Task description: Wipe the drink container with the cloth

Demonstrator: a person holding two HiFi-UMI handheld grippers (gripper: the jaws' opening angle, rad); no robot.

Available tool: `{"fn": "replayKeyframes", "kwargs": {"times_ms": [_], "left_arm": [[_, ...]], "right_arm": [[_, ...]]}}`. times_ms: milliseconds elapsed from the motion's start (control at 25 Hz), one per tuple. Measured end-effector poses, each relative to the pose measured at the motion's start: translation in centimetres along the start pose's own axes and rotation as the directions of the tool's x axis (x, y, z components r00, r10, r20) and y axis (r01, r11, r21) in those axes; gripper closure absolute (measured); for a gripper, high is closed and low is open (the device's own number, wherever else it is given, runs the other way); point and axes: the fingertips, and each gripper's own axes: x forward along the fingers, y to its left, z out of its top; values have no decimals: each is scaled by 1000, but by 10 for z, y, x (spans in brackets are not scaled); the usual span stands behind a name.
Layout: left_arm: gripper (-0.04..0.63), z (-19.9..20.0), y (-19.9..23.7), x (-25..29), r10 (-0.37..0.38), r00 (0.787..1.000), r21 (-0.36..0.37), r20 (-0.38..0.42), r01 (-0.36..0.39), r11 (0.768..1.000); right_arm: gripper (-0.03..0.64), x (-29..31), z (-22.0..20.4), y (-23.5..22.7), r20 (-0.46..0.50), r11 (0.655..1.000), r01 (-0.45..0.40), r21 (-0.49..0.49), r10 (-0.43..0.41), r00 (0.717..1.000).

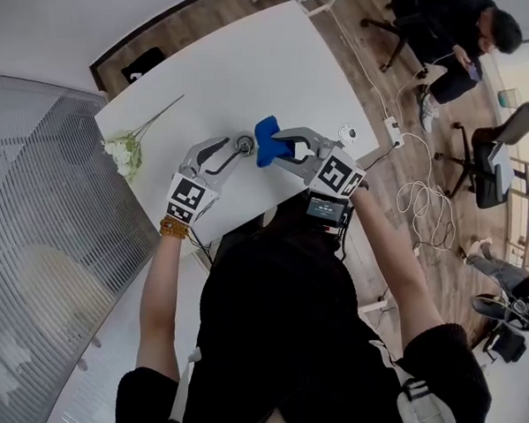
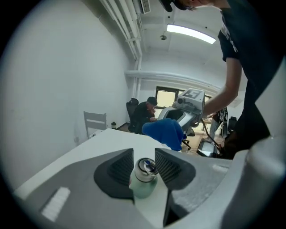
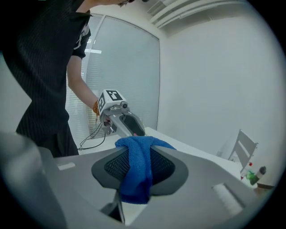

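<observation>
A small pale green drink bottle (image 2: 144, 180) with a silver lid stands between the jaws of my left gripper (image 2: 144, 166), which is shut on it; in the head view the bottle (image 1: 243, 145) sits at the gripper's (image 1: 237, 151) tips above the white table (image 1: 239, 66). My right gripper (image 3: 140, 163) is shut on a blue cloth (image 3: 137, 172) that hangs folded between its jaws. From above, the cloth (image 1: 266, 140) is held by the right gripper (image 1: 279, 144) just right of the bottle, close to it; contact cannot be told.
A bunch of white flowers (image 1: 124, 152) lies on the table's left edge. A small white round object (image 1: 348, 134) and a power strip with cables (image 1: 391, 129) are at the right edge. A seated person (image 1: 454, 28) is at the far right, office chairs beside.
</observation>
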Motion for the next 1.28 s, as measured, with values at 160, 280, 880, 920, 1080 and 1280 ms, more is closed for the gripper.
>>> {"fn": "replayKeyframes", "kwargs": {"times_ms": [160, 280, 880, 920, 1080, 1280], "left_arm": [[436, -15, 5, 19, -59, 995, 52, -81, 63, 997], [405, -14, -10, 35, -164, 975, 95, -152, 180, 979], [422, -21, -20, 51, -356, 842, 203, -406, 463, 863], [421, -21, -20, 51, -356, 838, 207, -412, 467, 860], [418, -17, -24, 54, -359, 829, 234, -428, 485, 842], [420, -18, -25, 55, -350, 818, 248, -457, 494, 833]], "right_arm": [[474, 14, -23, 2, -36, 1000, 15, 27, -14, 999], [474, 10, -28, 0, -37, 998, 33, 44, -32, 999], [472, 31, -34, 1, -78, 999, 47, 27, -44, 996], [472, 31, -36, 1, -81, 998, 47, 34, -44, 996], [480, 31, -42, 1, -108, 998, 45, 46, -40, 993], [489, 33, -45, 1, -168, 999, 32, 39, -25, 985]]}}
